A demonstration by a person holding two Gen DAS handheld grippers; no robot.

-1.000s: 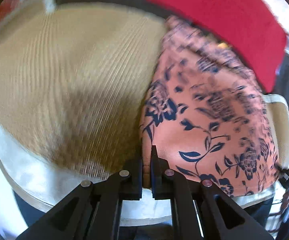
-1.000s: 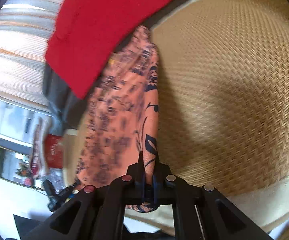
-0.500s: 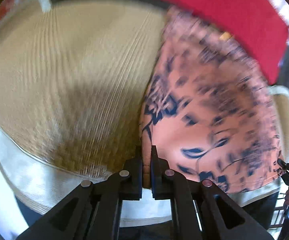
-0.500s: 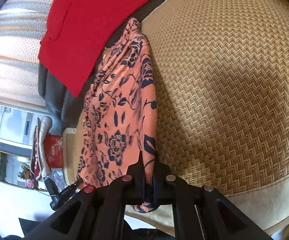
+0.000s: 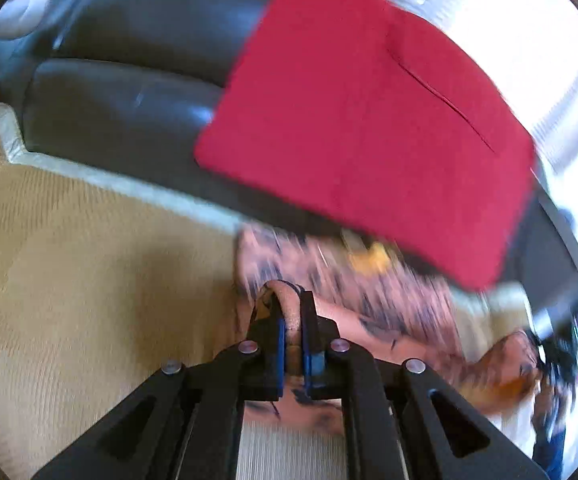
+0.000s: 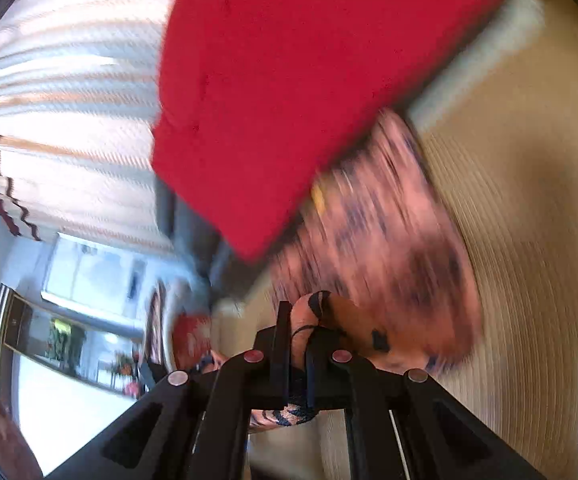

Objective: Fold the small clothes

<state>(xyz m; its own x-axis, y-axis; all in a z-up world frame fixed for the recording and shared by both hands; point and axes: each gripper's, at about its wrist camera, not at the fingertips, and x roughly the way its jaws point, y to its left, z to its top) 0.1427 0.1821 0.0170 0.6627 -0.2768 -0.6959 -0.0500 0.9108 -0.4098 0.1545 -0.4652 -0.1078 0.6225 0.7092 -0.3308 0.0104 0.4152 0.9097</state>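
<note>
**Flowered garment lifted off the mat, pinched at both ends**

Gripped the flowered garment (image 5: 389,320) with the left gripper (image 5: 289,308), fingers clamped on a rolled fold of the orange cloth with dark blue print. Had just eased those jaws open a touch, with the fold between them and the pads pressing on it. Showed blue pad edges on either side of the pinched fold.

Gripped the same flowered garment (image 6: 389,240) with the right gripper (image 6: 297,328), fingers pressed tightly on another fold, a bulge of cloth above the tips and a scrap of printed hem below them.

Found the garment stretched out ahead of both grippers, over the far part of the woven mat (image 5: 89,260), close under the lower edge of the red cloth (image 5: 369,112). Could not tell how much of it touched the mat (image 6: 529,240), owing to heavy blur.

Saw the red cloth (image 6: 297,80) draped over the back of a dark sofa (image 5: 129,80), above the garment. Made out pale striped curtains (image 6: 69,100) beyond it in the right wrist view.
</note>
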